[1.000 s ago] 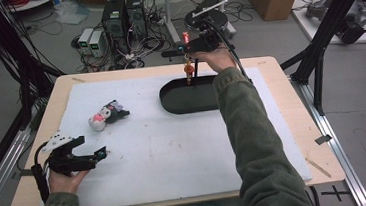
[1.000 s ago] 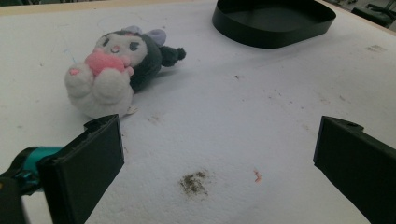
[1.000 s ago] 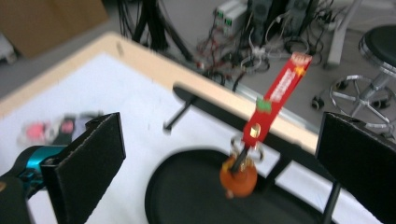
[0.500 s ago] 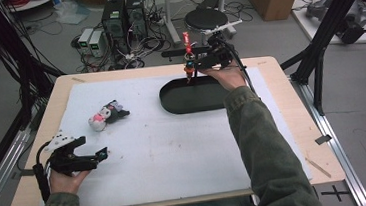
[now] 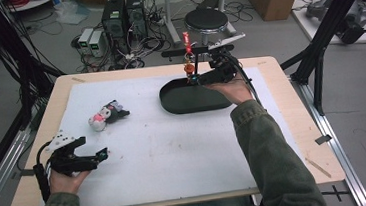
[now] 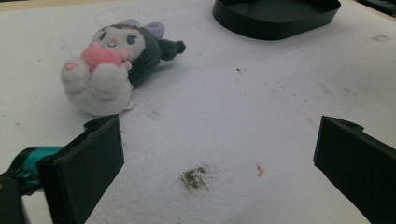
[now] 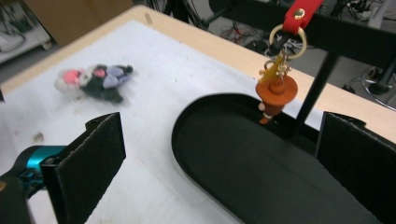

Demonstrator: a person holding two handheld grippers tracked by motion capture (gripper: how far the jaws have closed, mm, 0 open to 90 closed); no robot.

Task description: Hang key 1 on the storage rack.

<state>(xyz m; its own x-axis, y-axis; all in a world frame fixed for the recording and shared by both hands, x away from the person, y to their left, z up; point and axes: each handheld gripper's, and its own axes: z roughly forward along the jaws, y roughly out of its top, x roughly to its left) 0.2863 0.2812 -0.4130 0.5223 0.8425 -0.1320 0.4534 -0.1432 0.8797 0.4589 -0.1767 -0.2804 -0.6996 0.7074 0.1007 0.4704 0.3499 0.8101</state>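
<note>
Left tongs (image 5: 100, 154): held low at the near left of the worktop (image 5: 284, 139), jaws spread wide with nothing between them; in the left gripper view bare white mat (image 6: 243, 116) lies between the jaws.
Right tongs (image 5: 195, 79): at the far side of the worktop, over the far edge of the black tray (image 5: 170, 100), jaws wide apart and grasping nothing.
Plush toy (image 5: 106, 114): lying on its side on the white mat, left of the tray and well apart from it; a dark head with a lilac bow, a white body, a pink heart at its front.
Toy and left tongs: the toy (image 6: 116, 65) lies ahead of the jaws and toward the left one, near but not touching.
Toy and right tongs: the toy (image 7: 91, 81) lies far off, blurred, beyond the tray's left rim.
Keyring charm (image 7: 275, 95): an orange figure hanging by a ring from a red strap (image 7: 301, 13) on a black stand, above the tray's far end, between the right jaws' lines but beyond their tips.
Tray (image 7: 187, 140): oval, black, shallow.
</note>
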